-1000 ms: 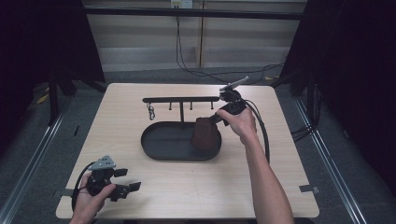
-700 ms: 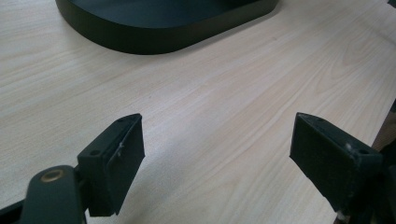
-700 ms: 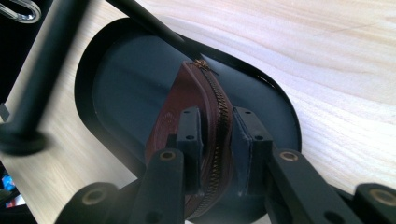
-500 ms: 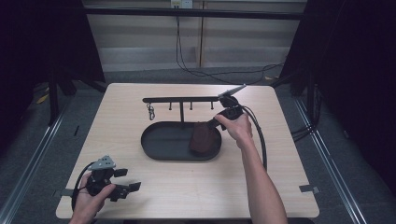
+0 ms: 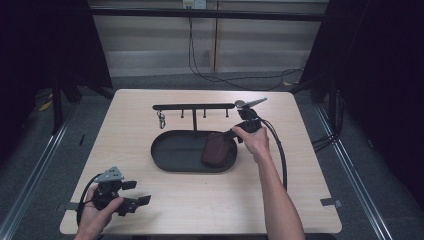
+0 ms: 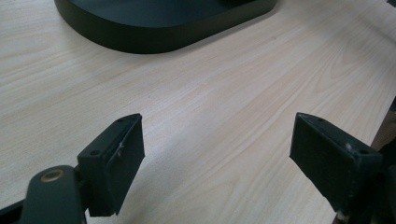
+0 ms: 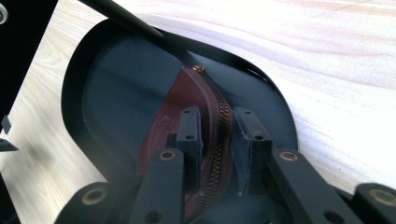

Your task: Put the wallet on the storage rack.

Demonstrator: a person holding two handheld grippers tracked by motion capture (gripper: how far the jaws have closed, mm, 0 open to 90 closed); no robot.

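Hook rail (image 5: 194,106) walls the tray's (image 5: 165,162) far side; near side open.

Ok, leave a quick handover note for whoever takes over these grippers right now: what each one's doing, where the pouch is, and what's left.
Right gripper: shut on the brown zip pouch, gripping it along the zipper, low over the right end of the black oval tray.
Left gripper: open, holding nothing, at the table's near left corner.
Done: pouch brought into the tray.
Left: probably set it down, release and withdraw. The hook rack behind the tray carries a key ring.

My arms are bare, no sleeves; my left gripper (image 5: 131,201) and right gripper (image 5: 231,134) are black with brass-coloured screws, each trailing a black cable
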